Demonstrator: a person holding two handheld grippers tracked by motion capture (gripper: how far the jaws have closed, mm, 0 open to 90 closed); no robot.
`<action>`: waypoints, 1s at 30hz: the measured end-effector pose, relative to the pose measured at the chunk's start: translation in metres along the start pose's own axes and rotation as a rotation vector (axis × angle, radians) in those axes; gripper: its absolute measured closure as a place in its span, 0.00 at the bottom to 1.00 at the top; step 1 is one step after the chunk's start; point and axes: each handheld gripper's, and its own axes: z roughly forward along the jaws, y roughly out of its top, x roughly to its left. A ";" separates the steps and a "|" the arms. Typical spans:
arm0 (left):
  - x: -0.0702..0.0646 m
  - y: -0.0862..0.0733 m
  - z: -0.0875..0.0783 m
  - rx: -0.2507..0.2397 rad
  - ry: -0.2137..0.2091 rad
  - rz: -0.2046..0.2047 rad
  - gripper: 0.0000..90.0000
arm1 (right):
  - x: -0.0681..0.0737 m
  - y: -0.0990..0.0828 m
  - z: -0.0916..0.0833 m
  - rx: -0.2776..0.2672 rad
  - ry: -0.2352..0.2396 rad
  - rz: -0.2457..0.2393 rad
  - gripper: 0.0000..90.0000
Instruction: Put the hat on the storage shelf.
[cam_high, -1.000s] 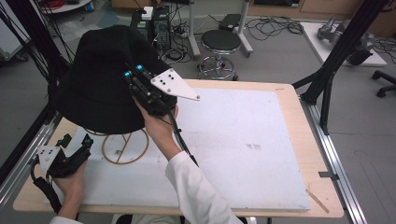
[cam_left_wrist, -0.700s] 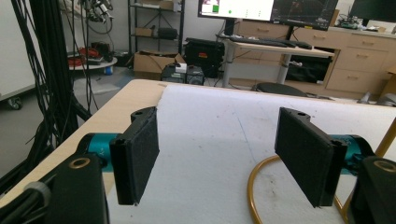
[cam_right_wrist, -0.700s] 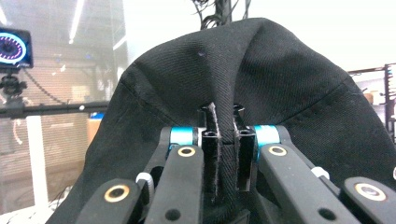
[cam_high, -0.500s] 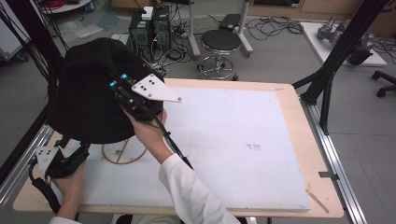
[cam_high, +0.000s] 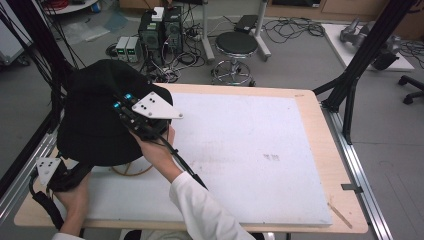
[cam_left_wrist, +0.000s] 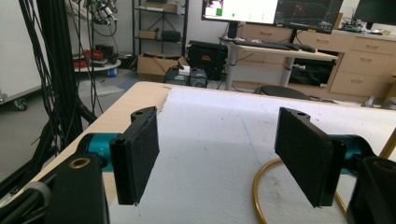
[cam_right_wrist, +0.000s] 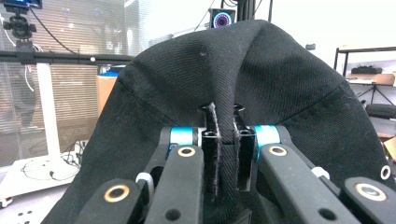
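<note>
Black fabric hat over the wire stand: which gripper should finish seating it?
Right. The right gripper is shut on a fold of the black fabric hat and holds it over the yellow wire stand. The left gripper is open near the stand's base, better placed to steady it, probably.

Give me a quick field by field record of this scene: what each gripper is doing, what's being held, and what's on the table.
right gripper: shut, pinching a fold of the black hat
left gripper: jaws open, nothing between them, low over the table near its left edge
hat position: held over the left end of the table, above the stand
stand: yellow wire ring lying on the white mat
table: wooden, covered by the white mat
</note>
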 end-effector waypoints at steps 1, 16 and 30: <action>0.000 0.000 0.000 0.001 0.000 0.000 0.34 | 0.000 -0.001 0.000 0.002 0.001 0.004 0.95; 0.002 0.000 -0.001 -0.004 0.011 -0.003 0.34 | 0.002 -0.013 -0.003 0.025 0.002 0.004 0.95; 0.001 0.000 0.000 -0.004 0.008 -0.001 0.34 | -0.006 -0.016 -0.006 0.032 0.000 0.020 0.94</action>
